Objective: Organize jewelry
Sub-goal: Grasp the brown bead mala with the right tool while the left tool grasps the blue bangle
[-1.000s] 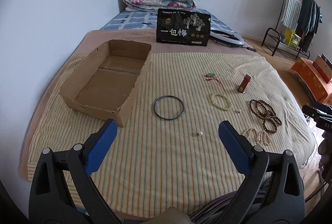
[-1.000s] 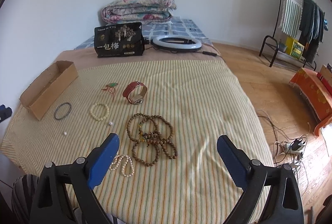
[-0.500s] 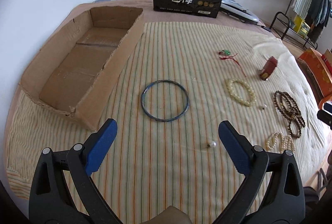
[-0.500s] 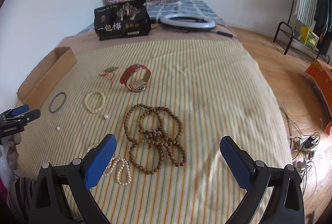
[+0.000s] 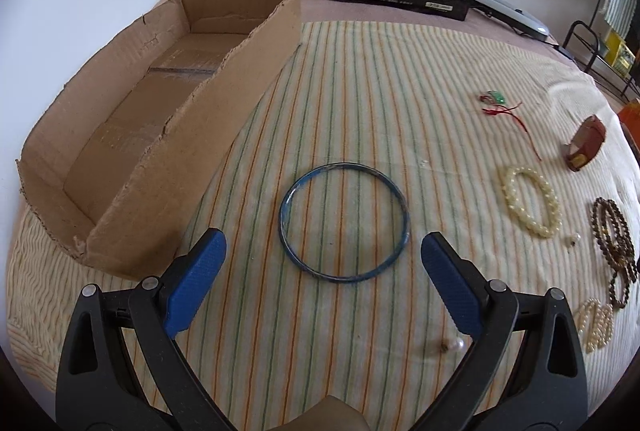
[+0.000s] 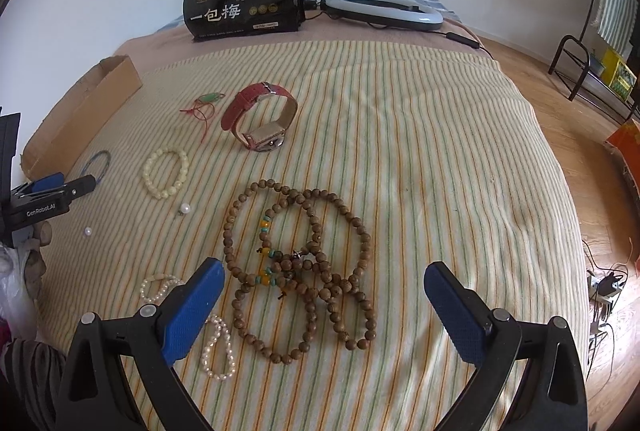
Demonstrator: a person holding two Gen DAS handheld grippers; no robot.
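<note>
— Clutter check, left side: what's round your claw?

— Left gripper (image 5: 322, 255), fingers spread wide, gripping nothing. Blue bangle (image 5: 344, 222) lies flat on the striped blanket (image 5: 360, 79) just ahead, between your pads. Cardboard box (image 5: 160, 135) sits ahead-left, open top, its near wall close beside your left pad. One loose pearl (image 5: 457, 344) under your right finger (image 5: 448, 279). Further right: cream bead bracelet (image 5: 530, 201), red-strap watch (image 5: 585, 143), red cord with green charm (image 5: 498, 101).

— And your other hand?

— Right gripper (image 6: 324, 281), likewise spread and holding nothing. Tangle of brown wooden beads (image 6: 304, 263) sits between your fingers and just ahead. Pearl strand (image 6: 218, 343) is partly hidden by your left pad. Watch (image 6: 260, 119) stands on edge farther ahead.

— Room to move?

— Right of the right claw, bare blanket runs to the bed's edge, then wood floor (image 6: 592, 111). Black snack bag (image 6: 242, 1) and ring light (image 6: 384, 9) close off the far end. Left claw has the box wall hemming its left; blanket edge drops off behind.
</note>
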